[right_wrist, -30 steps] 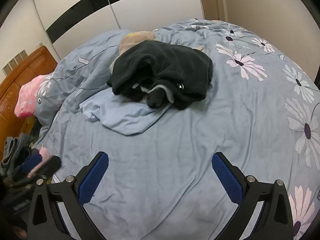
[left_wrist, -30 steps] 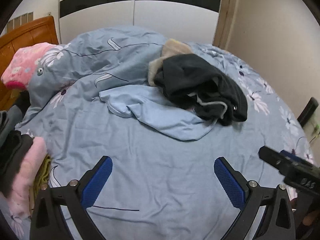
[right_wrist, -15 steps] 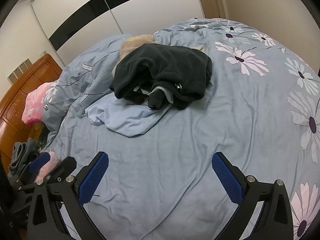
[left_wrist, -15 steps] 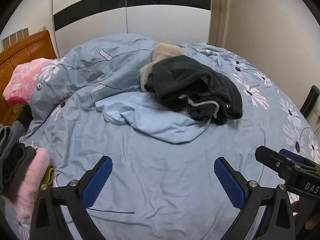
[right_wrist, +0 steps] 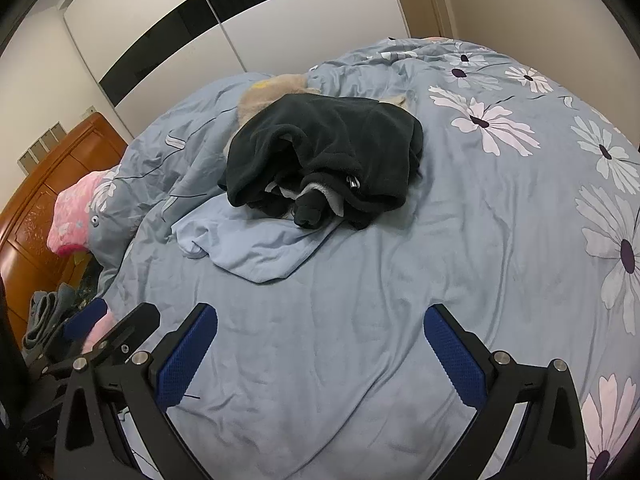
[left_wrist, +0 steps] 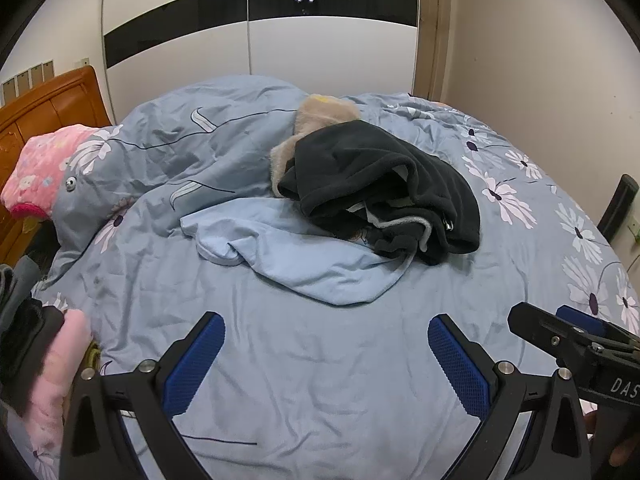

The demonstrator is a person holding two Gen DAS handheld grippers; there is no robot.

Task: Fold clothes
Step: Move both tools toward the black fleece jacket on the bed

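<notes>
A crumpled black fleece garment [left_wrist: 380, 184] [right_wrist: 324, 160] lies in a heap at the middle of the bed. It rests partly on a rumpled light blue garment [left_wrist: 296, 260] [right_wrist: 248, 244] and against a beige fluffy garment [left_wrist: 316, 120] [right_wrist: 264, 94] behind it. My left gripper [left_wrist: 326, 356] hovers open over bare bedding well short of the pile. My right gripper [right_wrist: 320, 352] is open too, empty, at a similar distance. Each gripper shows at the edge of the other's view.
The bed carries a blue floral duvet [left_wrist: 520, 200] [right_wrist: 500, 200]. A pink pillow [left_wrist: 44, 168] [right_wrist: 76, 212] leans on the wooden headboard [left_wrist: 36, 108] at left. Folded pink and dark clothes [left_wrist: 44, 368] sit at the near left edge. A black-striped white wardrobe [left_wrist: 256, 36] stands behind.
Both grippers have drifted slightly, so the pile sits a little more centred and the view is tilted up. Both stay open and empty; the clothes have not moved.
</notes>
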